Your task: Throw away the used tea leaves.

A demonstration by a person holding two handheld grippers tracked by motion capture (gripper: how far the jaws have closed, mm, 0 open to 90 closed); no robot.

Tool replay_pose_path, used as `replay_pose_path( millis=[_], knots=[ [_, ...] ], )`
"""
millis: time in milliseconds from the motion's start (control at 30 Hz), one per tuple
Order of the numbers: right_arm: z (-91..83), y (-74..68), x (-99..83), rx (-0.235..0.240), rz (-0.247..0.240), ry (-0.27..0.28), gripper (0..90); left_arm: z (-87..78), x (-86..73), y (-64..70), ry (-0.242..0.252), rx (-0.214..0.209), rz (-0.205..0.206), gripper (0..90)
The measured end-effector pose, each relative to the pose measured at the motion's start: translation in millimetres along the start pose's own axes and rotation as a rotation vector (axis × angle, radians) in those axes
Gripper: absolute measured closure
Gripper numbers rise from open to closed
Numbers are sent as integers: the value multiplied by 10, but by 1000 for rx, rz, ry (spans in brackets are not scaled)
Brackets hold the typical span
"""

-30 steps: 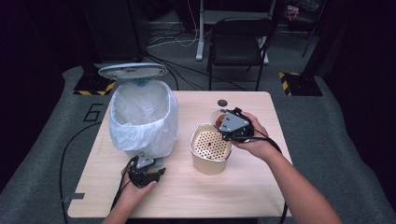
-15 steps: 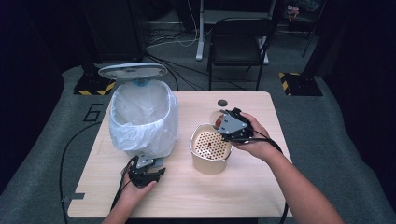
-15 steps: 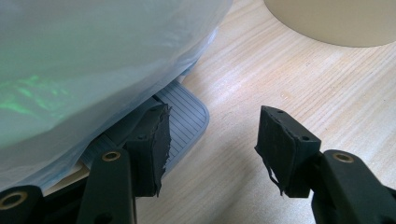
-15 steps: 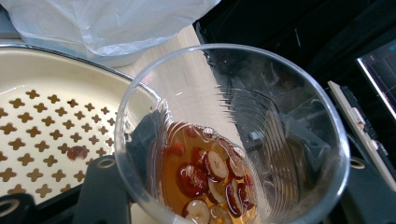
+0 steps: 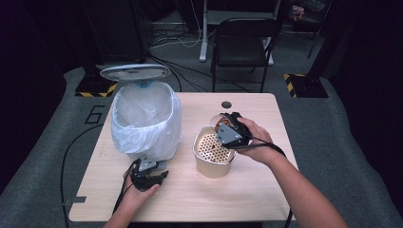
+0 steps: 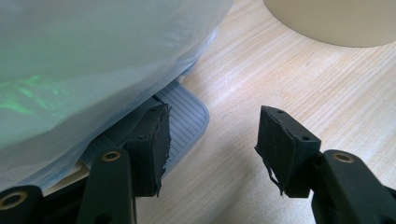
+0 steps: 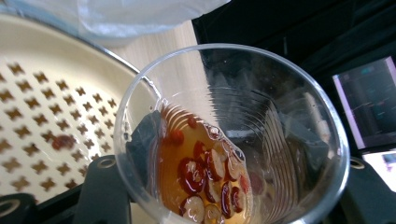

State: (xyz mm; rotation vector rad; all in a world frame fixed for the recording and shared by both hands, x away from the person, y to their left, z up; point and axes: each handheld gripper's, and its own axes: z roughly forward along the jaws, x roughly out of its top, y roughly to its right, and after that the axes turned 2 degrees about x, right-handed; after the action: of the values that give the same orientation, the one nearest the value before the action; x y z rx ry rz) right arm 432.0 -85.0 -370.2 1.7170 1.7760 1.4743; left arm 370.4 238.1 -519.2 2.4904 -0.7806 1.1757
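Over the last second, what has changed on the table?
Very little. The right tool stays shut on the clear cup of amber liquid and red pieces, tipped at the perforated beige strainer, having shifted barely, if at all. The left tool stays open by the bin's pedal.

Clear plastic cup (image 7: 233,135), ribbed walls, tipped toward me in my right tongs (image 5: 227,129), centre-right of the high frame. Amber liquid with red fruit slices (image 7: 205,177) pooled at its low side. Its rim hangs over the cream perforated strainer bucket (image 5: 209,151), which stands upright; one red piece (image 7: 63,141) lies on the holes.
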Motion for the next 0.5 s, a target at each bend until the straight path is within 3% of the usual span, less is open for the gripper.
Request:
replay_pose_path(
  millis=[367, 500],
  knots=[
    [79, -156, 25, -100, -214, -75, 405, 0, 0, 1, 0, -1, -3, 442],
    [117, -256, 23, -150, -385, -117, 408, 0, 0, 1, 0, 0, -3, 442]
  ],
)
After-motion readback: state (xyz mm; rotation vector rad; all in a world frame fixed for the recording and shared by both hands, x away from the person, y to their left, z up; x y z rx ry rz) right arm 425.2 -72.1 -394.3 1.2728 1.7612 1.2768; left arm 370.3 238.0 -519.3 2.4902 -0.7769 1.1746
